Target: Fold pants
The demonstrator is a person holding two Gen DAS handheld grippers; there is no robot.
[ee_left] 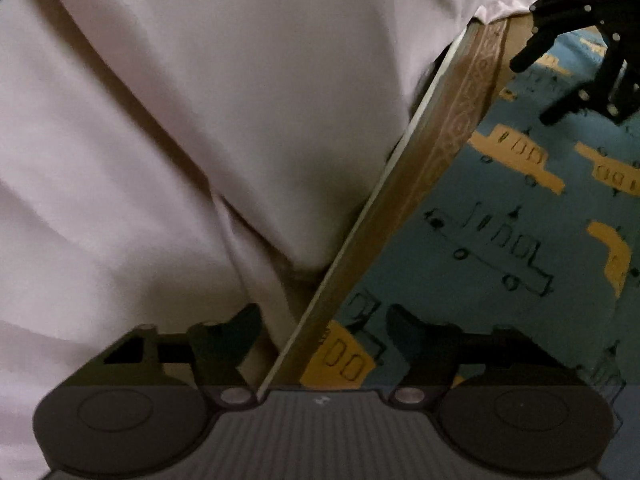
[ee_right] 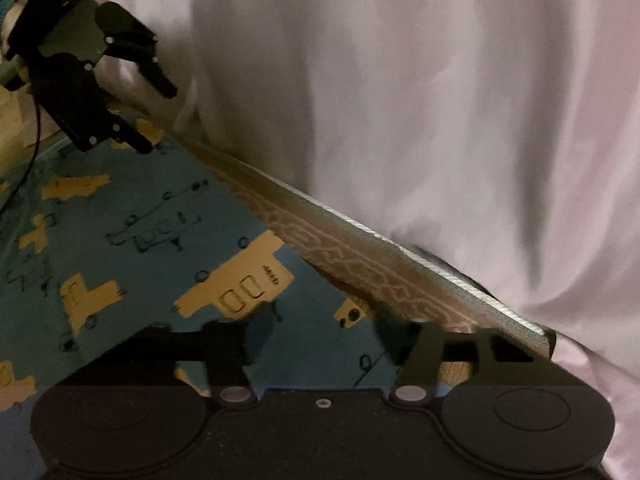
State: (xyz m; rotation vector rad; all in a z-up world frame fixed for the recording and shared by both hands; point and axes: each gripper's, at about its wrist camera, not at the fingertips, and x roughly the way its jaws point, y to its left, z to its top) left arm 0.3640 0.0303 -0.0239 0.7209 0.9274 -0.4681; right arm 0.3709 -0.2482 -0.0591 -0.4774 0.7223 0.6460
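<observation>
The pants (ee_left: pixel 192 128) are pale pink cloth, loosely creased, filling the left and top of the left wrist view and the right and top of the right wrist view (ee_right: pixel 448 120). My left gripper (ee_left: pixel 322 314) is open near the cloth's edge, with nothing between its fingers. My right gripper (ee_right: pixel 320 330) is also open and empty, over the blue patterned cloth. Each gripper shows in the other's view, the right gripper (ee_left: pixel 540 88) at top right and the left gripper (ee_right: pixel 150 112) at top left, both with jaws apart beside the pink cloth.
A brown band with a pale woven pattern and a white trim (ee_left: pixel 436 152) runs diagonally under the pants' edge (ee_right: pixel 360 256). Beyond it lies a blue cloth printed with yellow buses (ee_left: pixel 520 208) (ee_right: pixel 120 240). A black cable (ee_right: pixel 32 152) hangs at far left.
</observation>
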